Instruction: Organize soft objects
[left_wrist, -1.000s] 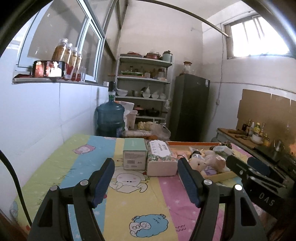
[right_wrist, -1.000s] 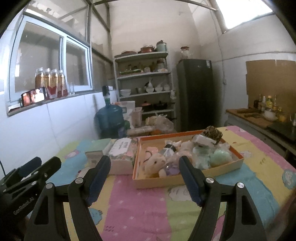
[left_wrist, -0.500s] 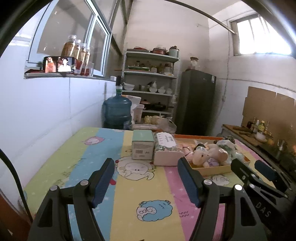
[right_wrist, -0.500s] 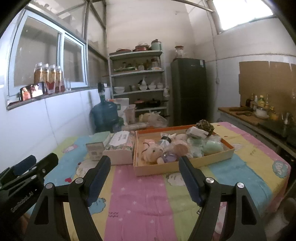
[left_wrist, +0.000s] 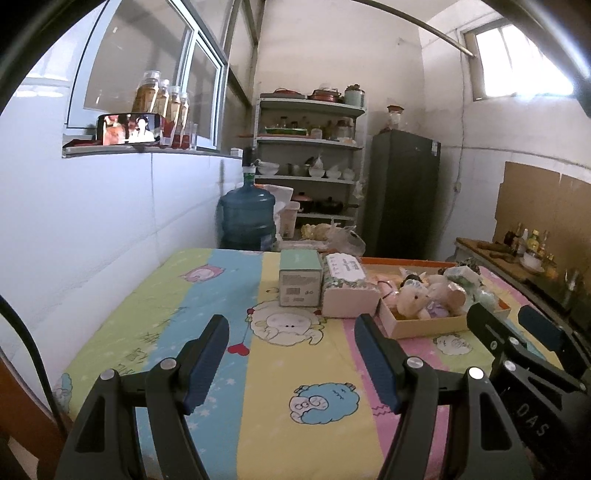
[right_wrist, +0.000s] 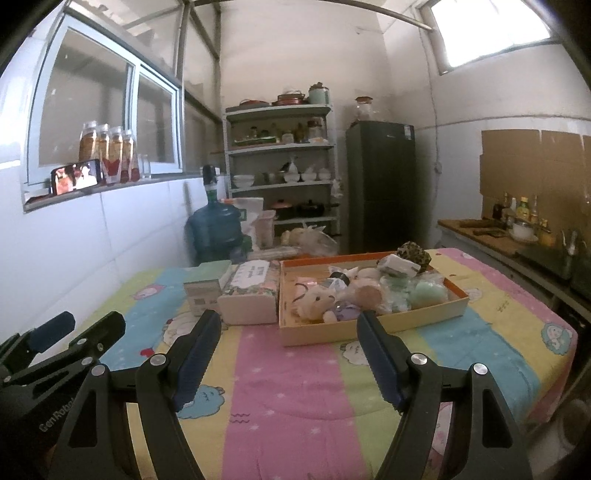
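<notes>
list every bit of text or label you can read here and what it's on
"DAS": white letters on the black body of the right gripper, seen from the left wrist view.
"GenRobot", cut off at the frame edge: on the body of the left gripper, seen from the right wrist view.
Mint green box: grey label with printed lines, too small to read.
Floral tissue box: white top label with red print, blurred.
Phone on the window sill: video picture, no readable text.

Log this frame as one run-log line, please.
left gripper: open, empty | right gripper: open, empty | pale plush toy: in shallow orange cardboard tray | stage: nothing grasped
</notes>
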